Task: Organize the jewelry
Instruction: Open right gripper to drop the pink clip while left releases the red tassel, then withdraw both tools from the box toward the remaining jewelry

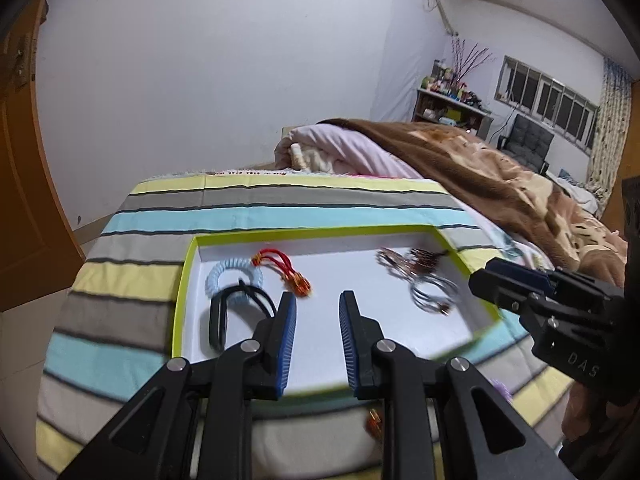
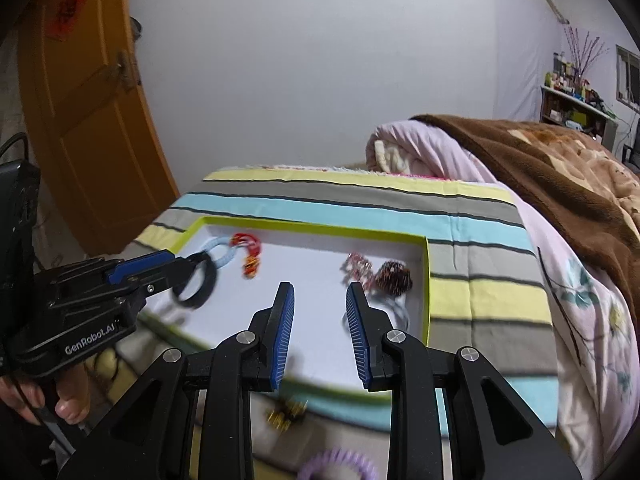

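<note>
Hovering over tray [image 1: 182, 280], left gripper [image 1: 318, 308] and right gripper [image 2: 320, 300] both spread, empty (frames blurred); purple coil [image 2: 340, 466] risks being overlooked near tray's outer edge.

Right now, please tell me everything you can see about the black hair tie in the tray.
The black hair tie is a thick, smooth loop that looks elastic, with a thinner black cord beside it in the left wrist view. It lies at the left end of the white tray, overlapping the pale blue coil tie. The left gripper is open right next to it; whether a finger touches the loop, I cannot tell. The image is blurred.
</note>
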### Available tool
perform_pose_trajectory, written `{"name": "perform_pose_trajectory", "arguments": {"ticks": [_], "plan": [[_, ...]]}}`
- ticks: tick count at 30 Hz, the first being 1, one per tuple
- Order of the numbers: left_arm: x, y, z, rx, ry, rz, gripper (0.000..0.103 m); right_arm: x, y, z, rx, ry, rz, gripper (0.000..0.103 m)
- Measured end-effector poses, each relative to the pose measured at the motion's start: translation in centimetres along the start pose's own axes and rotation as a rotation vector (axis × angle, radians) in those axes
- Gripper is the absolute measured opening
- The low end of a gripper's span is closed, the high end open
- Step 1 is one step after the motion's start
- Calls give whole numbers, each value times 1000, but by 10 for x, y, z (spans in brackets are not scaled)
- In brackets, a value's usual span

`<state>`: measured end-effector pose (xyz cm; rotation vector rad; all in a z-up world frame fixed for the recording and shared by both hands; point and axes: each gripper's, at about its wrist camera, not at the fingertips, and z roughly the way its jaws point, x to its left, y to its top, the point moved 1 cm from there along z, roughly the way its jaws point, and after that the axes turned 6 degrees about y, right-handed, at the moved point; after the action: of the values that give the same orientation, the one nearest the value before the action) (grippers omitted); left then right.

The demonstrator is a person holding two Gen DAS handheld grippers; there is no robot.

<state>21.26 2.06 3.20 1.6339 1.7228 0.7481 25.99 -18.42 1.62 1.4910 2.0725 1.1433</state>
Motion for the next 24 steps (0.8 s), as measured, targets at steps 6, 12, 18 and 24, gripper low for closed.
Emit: {"name": "perform_pose_trajectory", "arguments": {"ticks": [6,12,18,24], "plan": [[-4,-28,-41,-37,-8,4,23,19,-34,-48,-46,8,-4,28],[-3,-57,-73,-51,-7,-3,23,30,-61,-83,-74,-6,10,28],[-3,-80,-99,-71,20,-2,23,40,-84,-110,-99,-8,23,28],[1,-99,-118,-80,28,-9,23,42,-105,-124,-97,1,36,28]]}}
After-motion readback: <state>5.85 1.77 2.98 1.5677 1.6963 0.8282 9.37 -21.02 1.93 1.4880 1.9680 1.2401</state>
